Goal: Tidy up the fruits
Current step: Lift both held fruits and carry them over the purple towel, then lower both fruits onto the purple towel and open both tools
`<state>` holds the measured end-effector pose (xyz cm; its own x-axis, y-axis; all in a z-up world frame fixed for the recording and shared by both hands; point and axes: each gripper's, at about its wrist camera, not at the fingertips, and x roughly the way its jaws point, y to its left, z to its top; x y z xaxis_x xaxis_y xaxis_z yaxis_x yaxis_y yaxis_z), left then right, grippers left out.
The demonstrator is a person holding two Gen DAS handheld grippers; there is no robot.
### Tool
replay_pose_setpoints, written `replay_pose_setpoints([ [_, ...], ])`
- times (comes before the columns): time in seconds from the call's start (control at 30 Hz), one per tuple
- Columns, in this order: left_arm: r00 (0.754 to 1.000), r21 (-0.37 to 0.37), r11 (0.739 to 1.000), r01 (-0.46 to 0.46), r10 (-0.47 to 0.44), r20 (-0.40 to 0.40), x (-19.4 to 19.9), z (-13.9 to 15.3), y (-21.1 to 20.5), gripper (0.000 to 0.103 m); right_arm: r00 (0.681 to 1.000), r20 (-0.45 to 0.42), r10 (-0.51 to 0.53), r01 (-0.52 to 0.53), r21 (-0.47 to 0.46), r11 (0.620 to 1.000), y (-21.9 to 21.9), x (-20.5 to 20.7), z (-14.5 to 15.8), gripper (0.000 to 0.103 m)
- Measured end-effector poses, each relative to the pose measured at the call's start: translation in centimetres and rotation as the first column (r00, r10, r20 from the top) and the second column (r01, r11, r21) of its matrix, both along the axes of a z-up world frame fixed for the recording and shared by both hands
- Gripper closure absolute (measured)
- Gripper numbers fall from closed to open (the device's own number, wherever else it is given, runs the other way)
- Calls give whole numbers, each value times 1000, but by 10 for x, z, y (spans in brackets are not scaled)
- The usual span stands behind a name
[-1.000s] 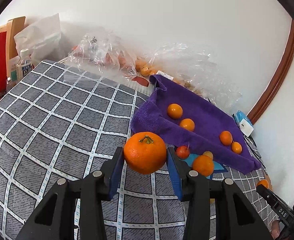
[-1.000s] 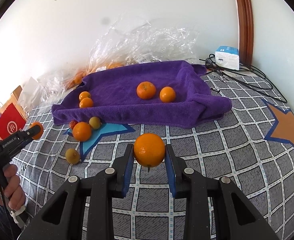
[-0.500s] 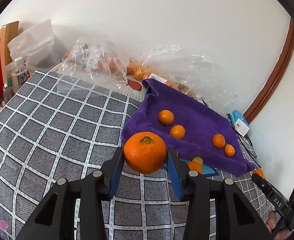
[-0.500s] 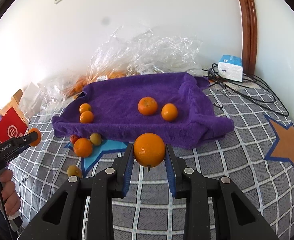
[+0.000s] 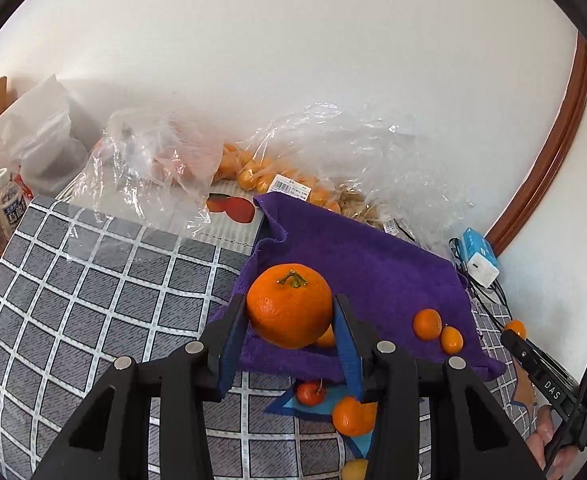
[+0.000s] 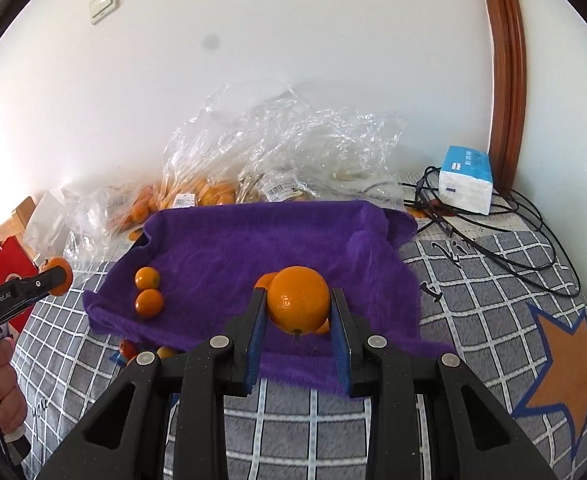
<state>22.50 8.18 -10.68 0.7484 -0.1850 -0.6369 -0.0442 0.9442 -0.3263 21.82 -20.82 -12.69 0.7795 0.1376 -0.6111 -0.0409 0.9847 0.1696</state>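
both jaws are clamped, left gripper (image 5: 289, 316) on a mandarin (image 5: 289, 306), right gripper (image 6: 298, 308) on an orange (image 6: 298, 299), with the purple towel (image 6: 253, 248) just ahead and below each.

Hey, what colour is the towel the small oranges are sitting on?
Purple. The towel shows best in the right wrist view, with small oranges resting on it.
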Motion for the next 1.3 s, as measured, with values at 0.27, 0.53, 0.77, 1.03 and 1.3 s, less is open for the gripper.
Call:
replay_pose_setpoints([
  [0.27, 998, 45, 999, 19, -16, -59, 35, -17, -11, 63, 1000, -26, 15, -16, -42, 999, -3, 52, -12, 73],
  [0.53, 992, 109, 993, 38, -24, -126, 56, -41, -23, 63, 994, -111, -2, -6, -71, 997, -5, 97, -45, 73],
  [0.77, 987, 134, 989, 58, -37, -155, 61, -52, -31, 63, 984, -178, -4, -7, -59, 998, -5, 110, -66, 73],
  [1.03, 986, 127, 989, 78, -58, -154, 60, -58, -35, 62, 978, -210, 2, -16, -65, 998, -6, 107, -68, 67],
  [1.3, 995, 115, 991, 65, -56, -79, 40, -33, -26, 50, 985, -167, -47, 35, -73, 997, -4, 63, -37, 60],
])
